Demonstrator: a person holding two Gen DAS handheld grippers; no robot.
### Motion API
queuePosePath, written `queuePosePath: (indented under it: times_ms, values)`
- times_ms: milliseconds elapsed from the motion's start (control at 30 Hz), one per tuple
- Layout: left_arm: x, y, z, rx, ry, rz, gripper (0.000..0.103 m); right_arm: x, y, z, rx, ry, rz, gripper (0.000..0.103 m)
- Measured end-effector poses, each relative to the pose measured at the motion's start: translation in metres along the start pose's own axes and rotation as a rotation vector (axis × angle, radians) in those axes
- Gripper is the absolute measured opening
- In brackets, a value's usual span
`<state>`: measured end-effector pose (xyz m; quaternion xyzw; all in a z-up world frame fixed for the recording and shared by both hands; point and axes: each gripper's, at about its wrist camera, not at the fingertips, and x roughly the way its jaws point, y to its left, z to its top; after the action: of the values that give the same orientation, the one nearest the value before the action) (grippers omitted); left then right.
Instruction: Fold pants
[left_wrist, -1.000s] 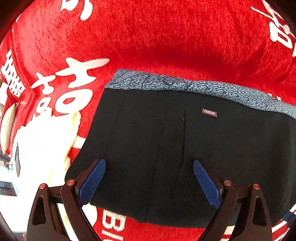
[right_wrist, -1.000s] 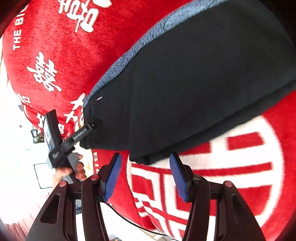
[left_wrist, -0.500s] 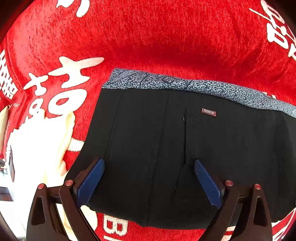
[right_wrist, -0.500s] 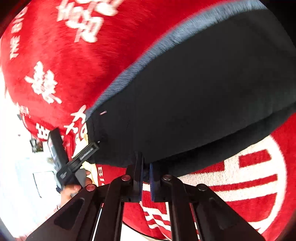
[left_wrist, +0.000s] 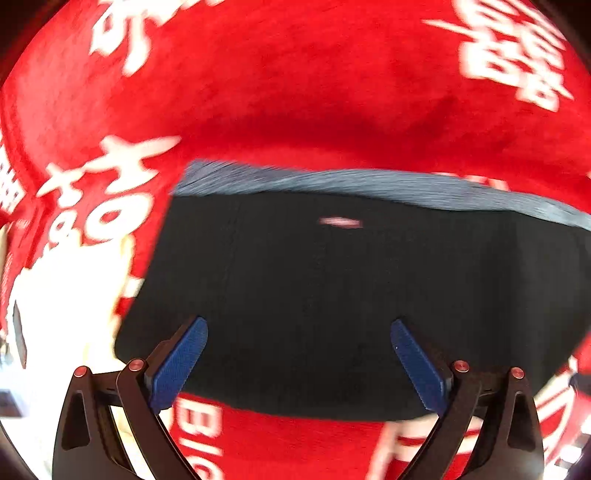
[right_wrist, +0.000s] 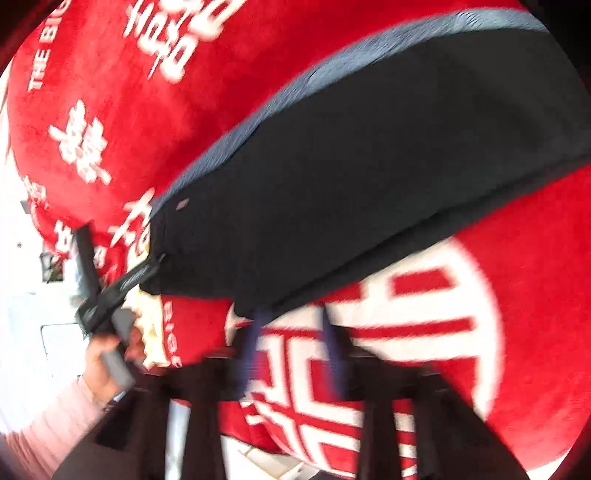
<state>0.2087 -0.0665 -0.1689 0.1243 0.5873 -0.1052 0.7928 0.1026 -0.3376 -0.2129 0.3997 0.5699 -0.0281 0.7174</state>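
Black pants (left_wrist: 325, 288) with a grey patterned waistband (left_wrist: 369, 184) lie folded on a red blanket (left_wrist: 295, 92). My left gripper (left_wrist: 299, 350) is open, its blue pads spread over the pants' near edge. In the right wrist view the pants (right_wrist: 369, 166) stretch up to the right. My right gripper (right_wrist: 291, 350) is blurred, its blue fingers (right_wrist: 253, 350) parted just below the pants' near corner, holding nothing. The left gripper (right_wrist: 110, 291) shows there at the pants' left end, in a hand.
The red blanket (right_wrist: 535, 332) carries white characters and a large white round emblem (right_wrist: 424, 332). Its edge and a bright floor (right_wrist: 22, 350) lie at the left. A pink-sleeved arm (right_wrist: 55, 417) is at lower left.
My right gripper was shut at the pants' edge half a second ago and has now opened and drawn back. The left view has shifted slightly, with motion blur.
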Motion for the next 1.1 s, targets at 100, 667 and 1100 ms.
queuePosePath:
  times_ms: [100,667,1100]
  values:
    - [-0.004,-0.034,0.001,0.045,-0.009,-0.063,0.101,0.0,-0.024,0.013,0.117,-0.027,0.05,0.053]
    - [0.02,-0.111,0.006,0.046,0.074,-0.133,0.101,0.006,-0.05,0.03,0.311,-0.089,0.121,0.022]
    - [0.022,-0.128,-0.037,0.062,0.071,-0.161,0.101,0.005,-0.039,0.019,0.101,-0.076,-0.08,0.007]
